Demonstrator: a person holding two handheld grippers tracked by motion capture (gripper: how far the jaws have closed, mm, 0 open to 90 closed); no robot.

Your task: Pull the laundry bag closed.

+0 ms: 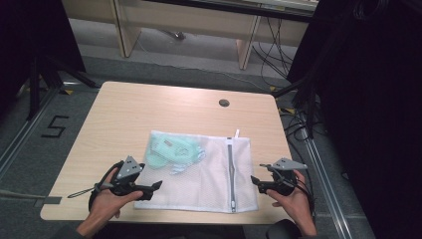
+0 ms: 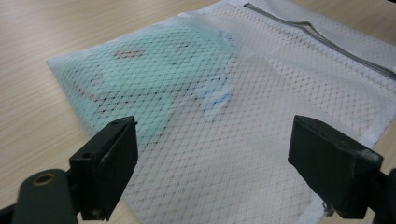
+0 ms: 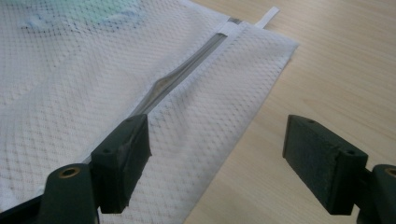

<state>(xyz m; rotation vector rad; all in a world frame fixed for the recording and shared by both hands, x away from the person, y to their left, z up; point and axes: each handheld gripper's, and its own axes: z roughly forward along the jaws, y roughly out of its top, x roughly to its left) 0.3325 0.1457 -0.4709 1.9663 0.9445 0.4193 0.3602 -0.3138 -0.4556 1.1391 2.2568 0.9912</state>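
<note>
Tongs gape wide and empty: my left tongs (image 1: 155, 185) and right tongs (image 1: 255, 180) flank the mesh bag (image 1: 209, 172), its zipper (image 1: 230, 169) nearer the right, ready for opening.

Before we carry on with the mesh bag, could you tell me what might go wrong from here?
1. The mesh bag is thin and lies flat on the table; the open left gripper at its near left corner may pinch only one layer, or slip off.
2. The zipper looks closed, so the green garment probably cannot come out until it is opened.
3. The open right gripper sits by the bag's right edge, apart from the zipper; lifting there could drag the whole bag.
</note>
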